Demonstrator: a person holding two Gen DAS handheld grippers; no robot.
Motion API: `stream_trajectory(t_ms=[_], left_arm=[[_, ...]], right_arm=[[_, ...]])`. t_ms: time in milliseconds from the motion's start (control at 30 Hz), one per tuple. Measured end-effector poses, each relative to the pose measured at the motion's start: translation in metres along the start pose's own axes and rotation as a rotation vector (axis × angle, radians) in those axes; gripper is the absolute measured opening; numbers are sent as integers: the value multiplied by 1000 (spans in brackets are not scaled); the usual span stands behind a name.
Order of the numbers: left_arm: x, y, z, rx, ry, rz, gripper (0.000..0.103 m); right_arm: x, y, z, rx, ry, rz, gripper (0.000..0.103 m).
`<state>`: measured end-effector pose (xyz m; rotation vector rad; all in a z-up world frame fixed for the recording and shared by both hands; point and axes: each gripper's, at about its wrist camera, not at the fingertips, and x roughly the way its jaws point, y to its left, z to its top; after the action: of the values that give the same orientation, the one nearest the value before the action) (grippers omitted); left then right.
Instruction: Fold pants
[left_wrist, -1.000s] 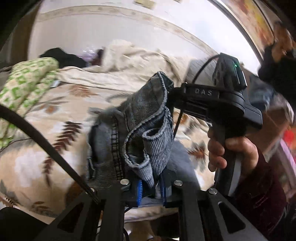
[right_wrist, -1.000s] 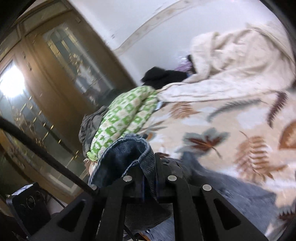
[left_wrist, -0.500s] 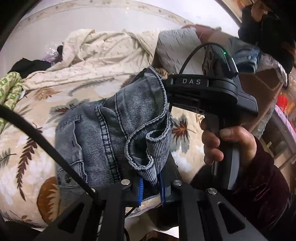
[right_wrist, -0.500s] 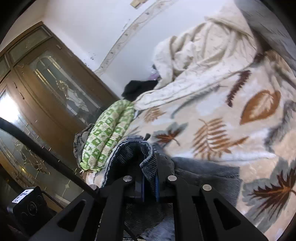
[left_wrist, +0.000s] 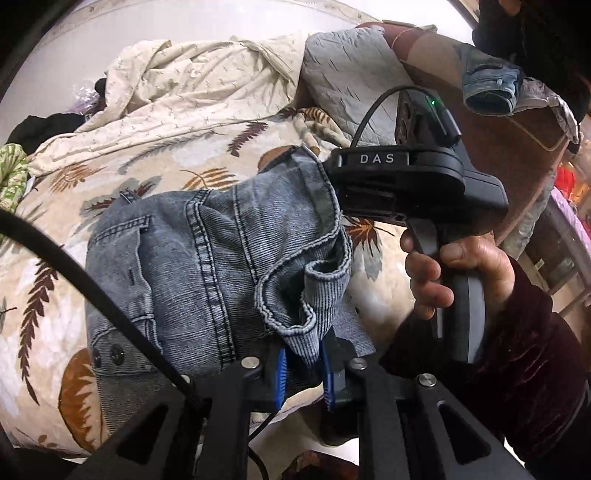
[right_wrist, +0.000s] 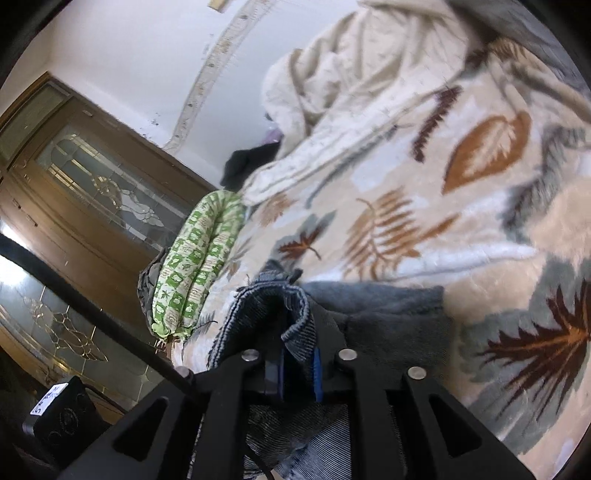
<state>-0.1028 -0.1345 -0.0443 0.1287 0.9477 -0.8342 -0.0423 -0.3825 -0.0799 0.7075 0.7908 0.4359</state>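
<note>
Left wrist view: the left gripper (left_wrist: 301, 369) is pinching a hem edge of the jeans (left_wrist: 207, 266) between its blue-padded fingers (left_wrist: 281, 373); the pads are pressing in on the denim fold. The jeans are lying bunched on the bed, on the leaf-print blanket (left_wrist: 177, 162), with the back pocket and seam stitching facing up. The upper right corner of the denim is being lifted off the blanket and is running into the front of the right gripper (left_wrist: 334, 184), whose black body is marked "DAS". The person's right hand (left_wrist: 454, 277) is wrapping around that gripper's handle.

Right wrist view: the right gripper (right_wrist: 298, 363) is clamping a ridge of folded denim hem (right_wrist: 273, 314); its fingers (right_wrist: 317, 363) are closing tight on the cloth, with more denim hanging below them. A darker grey stretch of the pants (right_wrist: 391, 314) is lying flat on the blanket (right_wrist: 443, 206) just beyond.

Surroundings: a cream quilt (left_wrist: 192, 85) is heaped at the far side of the bed, a green patterned pillow (right_wrist: 195, 266) is lying along the bed's edge, and a brown door with leaded glass (right_wrist: 88, 206) is standing beyond it.
</note>
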Motion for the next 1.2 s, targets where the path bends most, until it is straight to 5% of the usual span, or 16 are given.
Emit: stream_trajectory(t_ms=[267,500,667,833,933,1200], left_arm=[[-12,3,-5,25,-3,-66,19],[-39,20,-9,-2,-54,-50,23],[-62,48,-6,-87,-109,-24,29],[-87,52,-11,-107,-135,-75,31],[-100,47,-14,-74,-170,-117,51],[-78,83,4,-50,-187,117,56]], right_arm=[[-24,-23,-5,68,-26,-84,47],[-56,-27,-12,85,-102,-147,47],[-87,-1,-27,-14,-189,-225,47],[-108,34,-49,-99,-237,-293,47],[-113,52,-61,-134,-248,-324,47],[-97,87,-89,-210,-200,-335,47]])
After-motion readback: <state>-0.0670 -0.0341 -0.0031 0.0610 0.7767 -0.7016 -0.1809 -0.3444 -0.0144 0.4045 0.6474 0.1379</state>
